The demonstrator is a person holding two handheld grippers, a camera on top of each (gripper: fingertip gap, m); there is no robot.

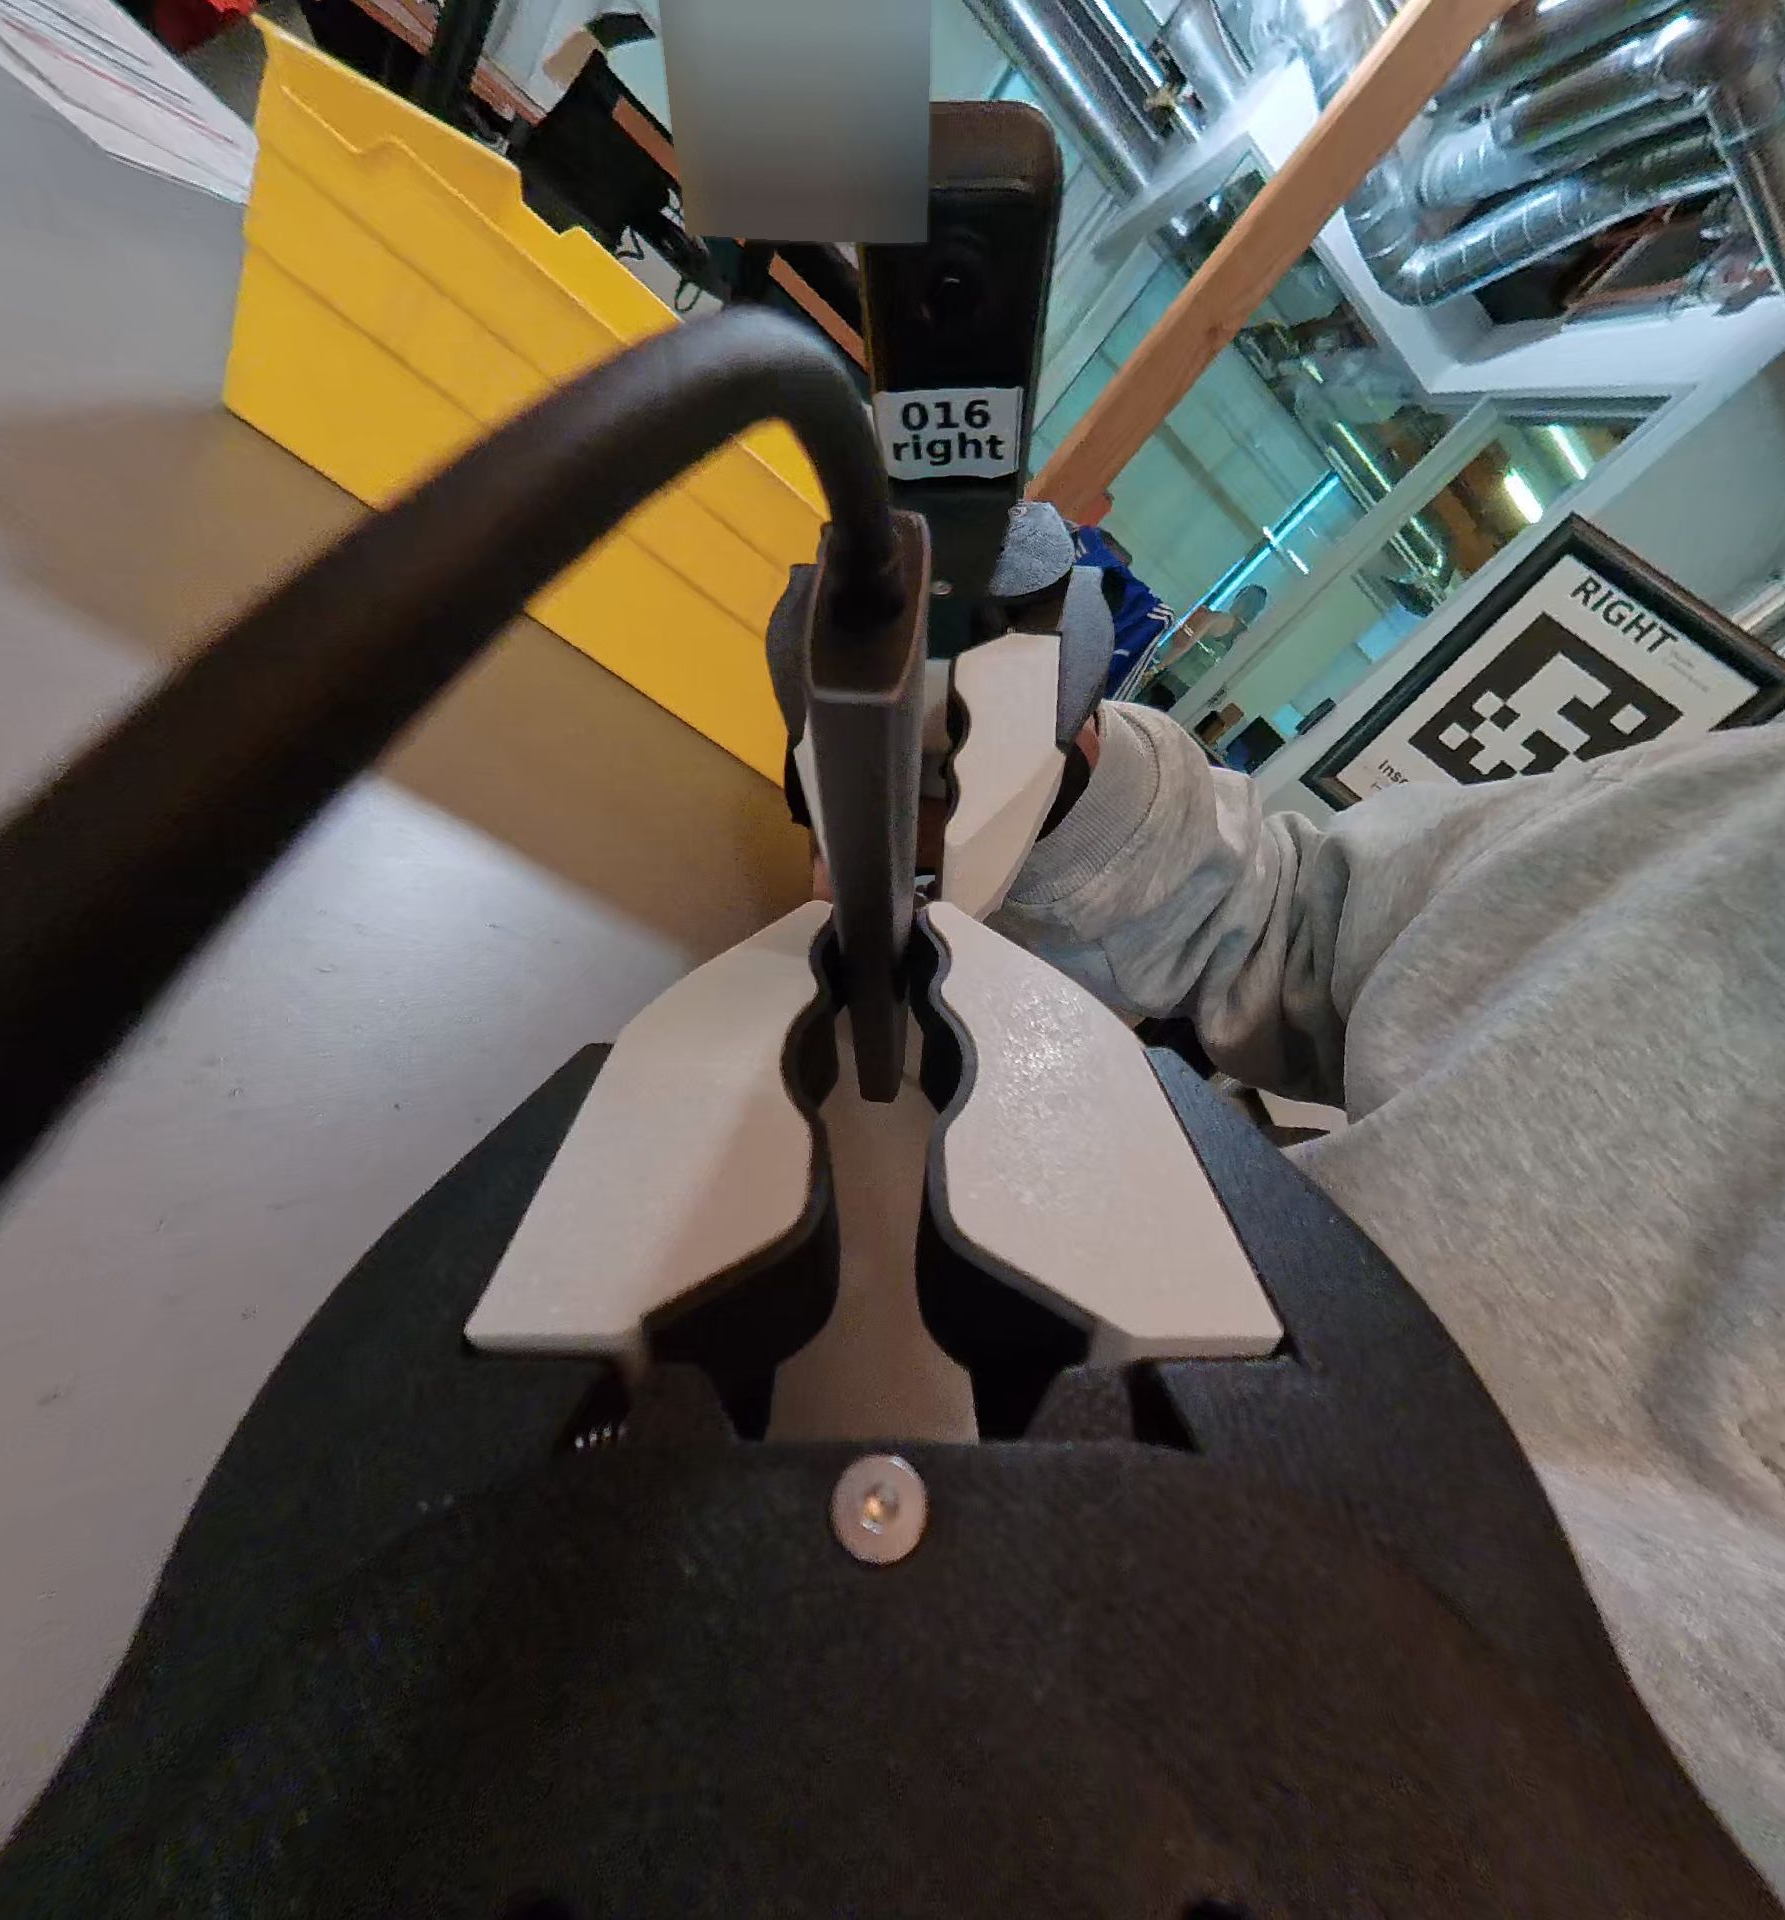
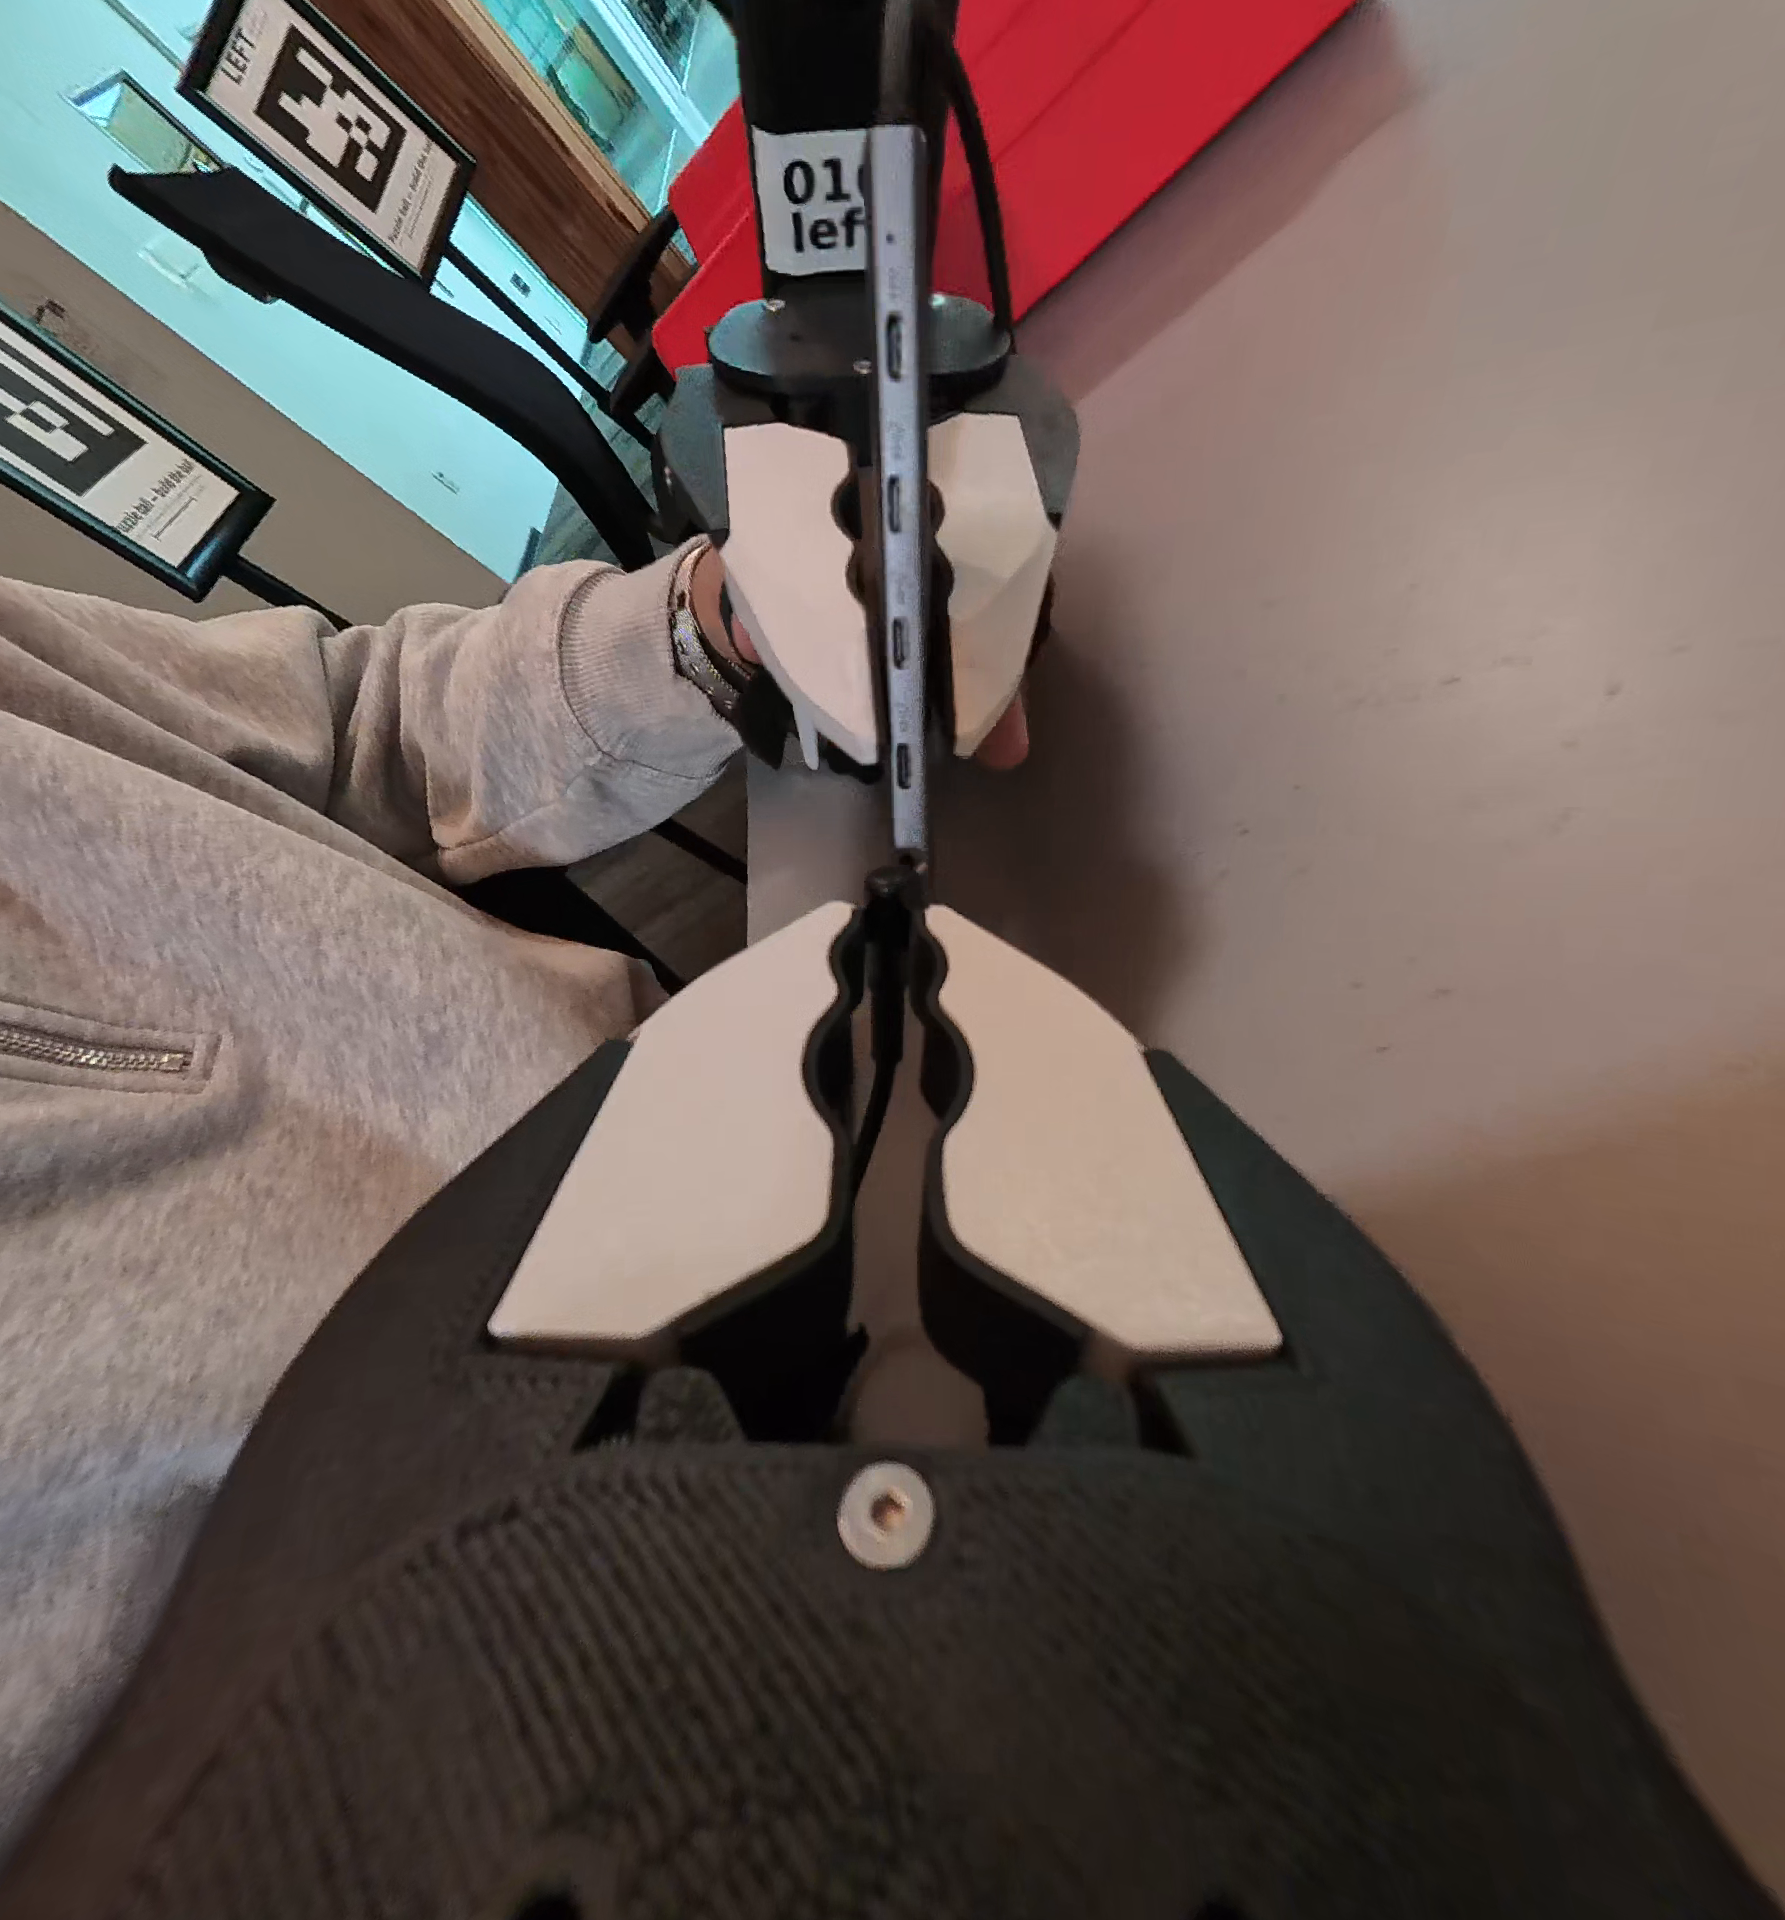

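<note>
My left gripper [image 1: 872,935] is shut on the near end of a slim dark grey hub [image 1: 867,790], which points away from me above the table. A thick black cable [image 1: 348,644] leaves the hub's far end and arcs back to the left. My right gripper [image 2: 890,925] faces the left one and is shut on that cable [image 2: 872,1039] just behind the hub's end. In the right wrist view the hub [image 2: 903,468] shows a row of several ports along its edge, clamped by the left gripper [image 2: 909,743]. The right gripper [image 1: 893,790] also shows in the left wrist view.
A yellow bin [image 1: 452,343] stands on the beige table [image 1: 296,1039] beyond the left gripper. A red box [image 2: 1096,135] lies at the far side. Framed black-and-white marker signs [image 1: 1553,707] [image 2: 337,114] stand behind. A person's grey sleeves [image 1: 1490,987] [image 2: 244,779] flank both grippers. Less than 4 cm separates the two grippers' tips.
</note>
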